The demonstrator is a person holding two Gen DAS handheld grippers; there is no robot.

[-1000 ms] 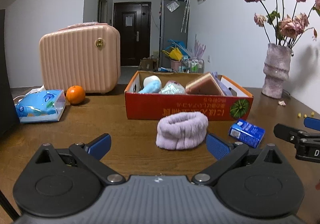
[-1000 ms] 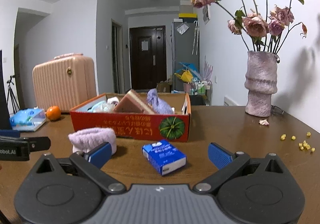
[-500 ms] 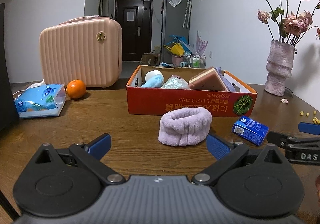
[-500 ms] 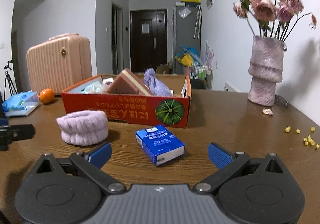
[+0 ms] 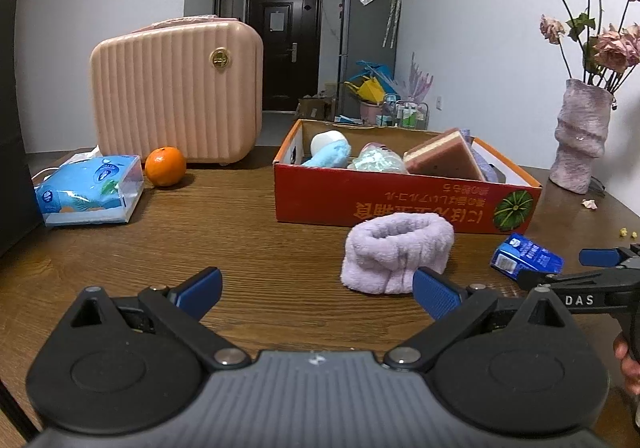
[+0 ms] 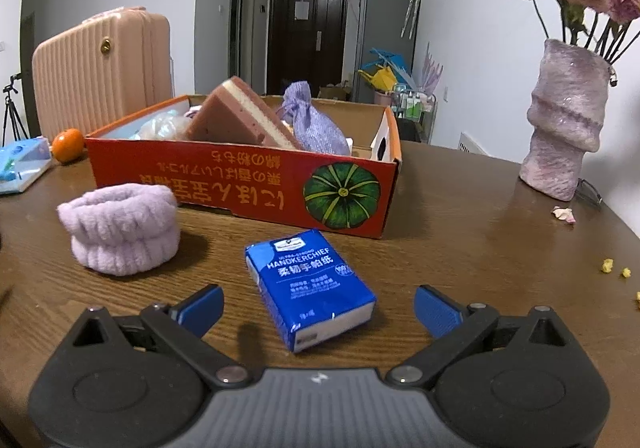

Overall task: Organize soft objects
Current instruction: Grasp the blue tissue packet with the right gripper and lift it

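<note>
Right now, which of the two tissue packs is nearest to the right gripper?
The small dark blue handkerchief pack, lying just ahead of the open right gripper. The large light blue tissue pack lies far off, beside the orange.

Showing lilac fluffy headband (image 6: pixel 119 234), blue handkerchief pack (image 6: pixel 310 290) with white lettering, red-orange box (image 6: pixel 244 176) bearing a green pumpkin print, ribbed pink suitcase (image 5: pixel 178 90), brown wood-grain counter (image 5: pixel 240 248).
</note>
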